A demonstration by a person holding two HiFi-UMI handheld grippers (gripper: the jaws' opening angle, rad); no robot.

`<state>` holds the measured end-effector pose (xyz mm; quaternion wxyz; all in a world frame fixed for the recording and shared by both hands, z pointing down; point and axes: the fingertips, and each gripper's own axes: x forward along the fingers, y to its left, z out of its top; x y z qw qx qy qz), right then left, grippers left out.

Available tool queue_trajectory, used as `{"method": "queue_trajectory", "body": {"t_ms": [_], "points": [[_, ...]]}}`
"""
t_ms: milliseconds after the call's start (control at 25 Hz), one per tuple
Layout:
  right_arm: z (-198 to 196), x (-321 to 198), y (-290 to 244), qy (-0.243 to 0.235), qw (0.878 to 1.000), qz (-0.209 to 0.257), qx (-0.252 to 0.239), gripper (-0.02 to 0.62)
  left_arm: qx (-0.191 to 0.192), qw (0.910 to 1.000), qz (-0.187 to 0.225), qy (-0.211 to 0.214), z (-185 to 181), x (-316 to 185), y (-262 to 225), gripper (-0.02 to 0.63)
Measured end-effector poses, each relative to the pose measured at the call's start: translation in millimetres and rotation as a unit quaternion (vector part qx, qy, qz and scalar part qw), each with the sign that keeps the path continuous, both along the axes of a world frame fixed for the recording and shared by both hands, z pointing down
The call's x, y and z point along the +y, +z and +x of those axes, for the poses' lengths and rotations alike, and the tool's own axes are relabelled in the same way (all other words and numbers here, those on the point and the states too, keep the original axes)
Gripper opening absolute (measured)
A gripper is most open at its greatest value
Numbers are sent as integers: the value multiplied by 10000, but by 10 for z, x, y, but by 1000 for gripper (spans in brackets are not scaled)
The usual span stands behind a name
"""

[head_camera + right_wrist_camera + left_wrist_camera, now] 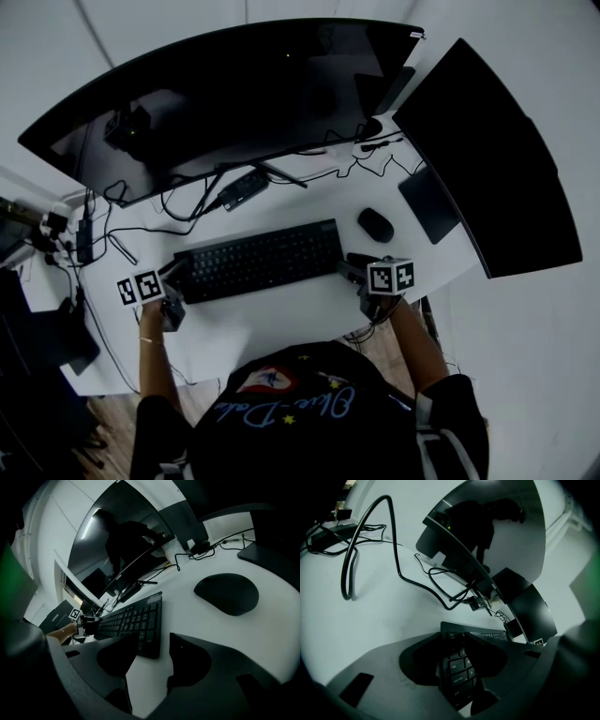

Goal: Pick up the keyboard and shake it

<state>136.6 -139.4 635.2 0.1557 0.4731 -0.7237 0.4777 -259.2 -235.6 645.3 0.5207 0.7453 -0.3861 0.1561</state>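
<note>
A black keyboard (258, 261) lies flat on the white desk (281, 319). My left gripper (176, 277) is at the keyboard's left end. In the left gripper view the jaws straddle that end of the keyboard (461, 670), one against its edge and one over the keys, and they appear closed on it. My right gripper (349, 267) is at the right end. In the right gripper view it (153, 641) stands open, with the corner of the keyboard (131, 618) just inside the gap and touching neither jaw.
A black mouse (375, 224) sits right of the keyboard, close to the right gripper. A curved monitor (234, 94) stands behind, with a second dark screen (487, 159) and a dark pad (428, 202) at the right. Loose cables (187, 202) trail at the back left.
</note>
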Motion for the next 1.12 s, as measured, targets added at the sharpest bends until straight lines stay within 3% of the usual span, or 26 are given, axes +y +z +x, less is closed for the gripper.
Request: {"method": "queue_trajectory", "body": {"t_ms": [160,320,560,640,720,1120], "points": [[-55,-32,17,-211,9997,-72,74,198,-102,9999,1,-41,-37,6,19,152],[-94,-53,35,-491,9984,-235,139,198,27,10000,11,-19,2,-3,2,152],[-180,-71,17,-567,9958,-477,-534,192,41,10000,12,-32,2,-1,-1,152],[-137,-86,36,-435,9954,-535,-658,159,41,10000,15,-42,7,-5,-2,152],[-96,-99,61,-354,9956,-580,-652,92,29,10000,13,-67,9,-7,0,152],[-98,-82,65,-409,9980,-366,-316,86,-139,9998,150,-75,-11,4,5,144]]}}
